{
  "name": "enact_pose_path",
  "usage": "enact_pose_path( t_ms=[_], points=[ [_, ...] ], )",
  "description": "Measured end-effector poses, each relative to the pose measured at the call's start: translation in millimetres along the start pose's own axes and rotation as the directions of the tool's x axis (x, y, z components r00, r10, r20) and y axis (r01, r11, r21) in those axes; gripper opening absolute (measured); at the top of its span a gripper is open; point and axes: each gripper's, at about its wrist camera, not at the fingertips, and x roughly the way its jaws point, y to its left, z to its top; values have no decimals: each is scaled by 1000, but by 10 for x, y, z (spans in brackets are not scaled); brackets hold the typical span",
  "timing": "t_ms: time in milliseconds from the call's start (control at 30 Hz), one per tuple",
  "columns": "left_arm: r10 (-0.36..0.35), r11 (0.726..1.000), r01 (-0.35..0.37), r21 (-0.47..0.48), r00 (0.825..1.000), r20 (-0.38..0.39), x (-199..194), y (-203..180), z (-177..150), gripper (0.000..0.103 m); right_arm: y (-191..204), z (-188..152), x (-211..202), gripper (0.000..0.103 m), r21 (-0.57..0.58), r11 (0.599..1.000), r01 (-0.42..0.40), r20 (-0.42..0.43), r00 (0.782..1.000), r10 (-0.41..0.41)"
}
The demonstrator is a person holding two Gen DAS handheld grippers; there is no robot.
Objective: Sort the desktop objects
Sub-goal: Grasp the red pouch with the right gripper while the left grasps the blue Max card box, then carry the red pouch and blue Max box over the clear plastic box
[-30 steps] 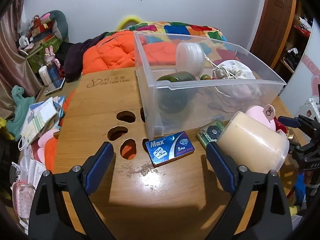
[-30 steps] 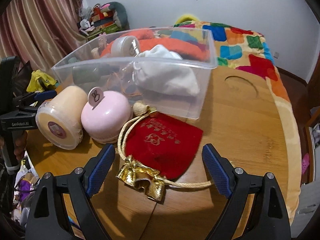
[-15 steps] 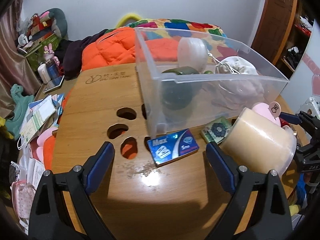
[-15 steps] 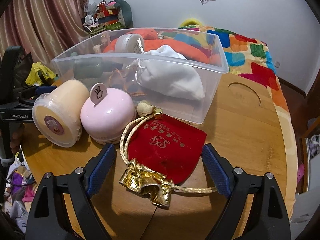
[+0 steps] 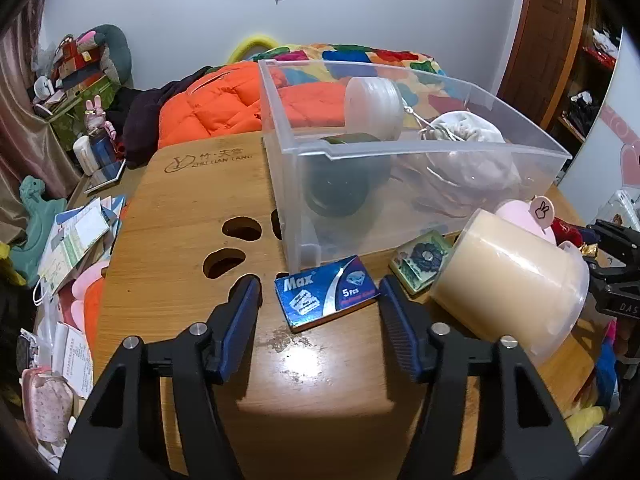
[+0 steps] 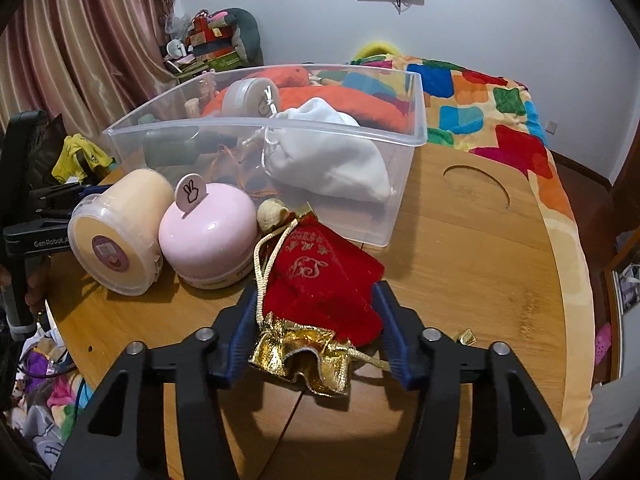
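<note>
A blue "Max" razor-blade box (image 5: 326, 298) lies flat on the wooden table (image 5: 180, 248), just in front of the clear plastic bin (image 5: 400, 148). My left gripper (image 5: 320, 286) straddles the box. Its jaws are closing, with a small gap still showing at the left pad. In the right wrist view a red pouch with gold trim (image 6: 320, 276) lies between the fingers of my right gripper (image 6: 316, 294). Those jaws are closing too, and the pads press on the pouch's sides and bunch it.
A cream jar (image 5: 508, 280) lies on its side beside a pink round case (image 6: 208, 232) and a small green tin (image 5: 420, 260). The bin holds a white pouch (image 6: 328, 160), a dark jar (image 5: 340, 184) and a white round container (image 5: 374, 100). Clutter borders the table's left edge.
Both grippers' jaws have closed inward, the left around the blue box, the right onto the red pouch, which now looks narrower and creased. Neither hand has shifted noticeably.
</note>
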Motion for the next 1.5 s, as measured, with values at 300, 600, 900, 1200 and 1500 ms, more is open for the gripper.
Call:
enact_pose_path(
  t_ms=[300, 600, 900, 1200, 1500],
  points=[
    [26, 1000, -26, 5, 1000, 16, -56, 25, -32, 52, -82, -54, -94, 38, 39, 999, -16, 25, 1000, 15],
    [29, 999, -28, -25, 999, 46, -204, 70, -66, 52, -132, -53, -336, 38, 65, 998, -3, 86, 996, -3],
    [19, 1000, -16, -23, 995, 101, -453, 46, 1, 52, -59, 19, -521, 38, 38, 999, -3, 124, 992, -2],
    [19, 1000, -22, 22, 989, 144, -660, -30, 99, 52, 12, 152, -643, 38, 5, 1000, -8, 157, 988, 7],
    [-3, 999, -6, 50, 984, 180, -783, -78, 263, 52, 81, 332, -721, 38, -38, 999, 5, 189, 982, 2]
  ],
)
